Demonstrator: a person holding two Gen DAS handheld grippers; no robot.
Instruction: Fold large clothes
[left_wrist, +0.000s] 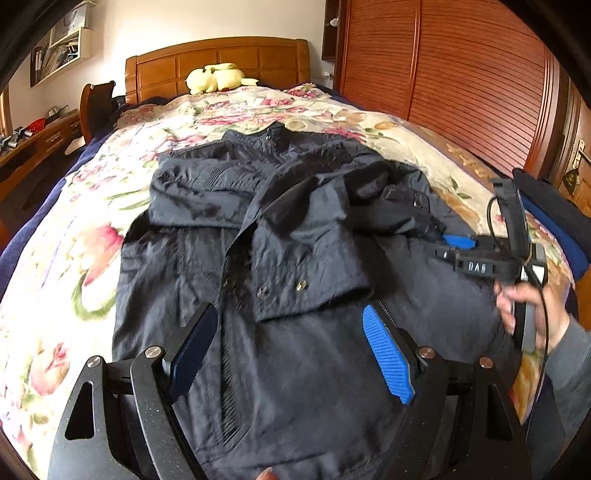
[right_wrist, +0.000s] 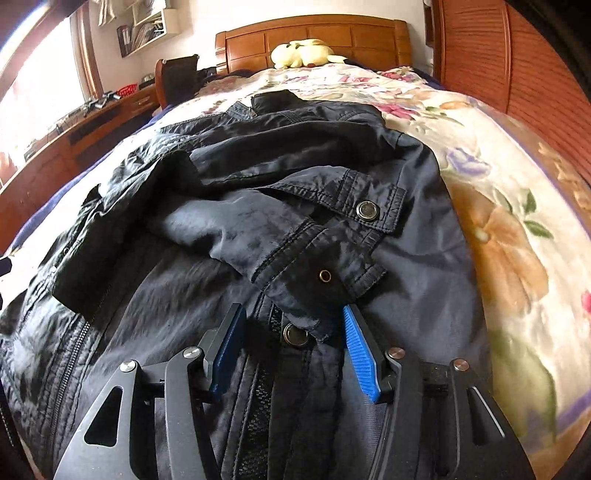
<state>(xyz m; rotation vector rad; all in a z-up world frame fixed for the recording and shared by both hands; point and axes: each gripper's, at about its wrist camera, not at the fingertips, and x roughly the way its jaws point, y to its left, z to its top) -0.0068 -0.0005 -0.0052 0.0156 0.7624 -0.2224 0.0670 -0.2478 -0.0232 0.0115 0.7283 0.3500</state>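
A dark navy jacket (left_wrist: 295, 229) lies front up on the floral bedspread (left_wrist: 74, 258), both sleeves folded in over its chest. My left gripper (left_wrist: 288, 325) hovers above the lower front, open wide, nothing between its blue pads (left_wrist: 388, 354). At the jacket's right side a hand (left_wrist: 524, 306) holds my right gripper (left_wrist: 456, 247). In the right wrist view the right gripper (right_wrist: 291, 314) is low over the jacket (right_wrist: 166, 295), open. The sleeve cuff (right_wrist: 317, 273) with its snap buttons lies between the fingers, loose, its tip close to the right pad (right_wrist: 360, 354).
The wooden headboard (left_wrist: 221, 62) with a yellow plush toy (left_wrist: 214, 77) is at the far end. A slatted wooden wardrobe (left_wrist: 461, 81) runs along the right of the bed, a desk (left_wrist: 33, 144) along the left. A blue folded item (left_wrist: 554, 221) sits at the bed's right edge.
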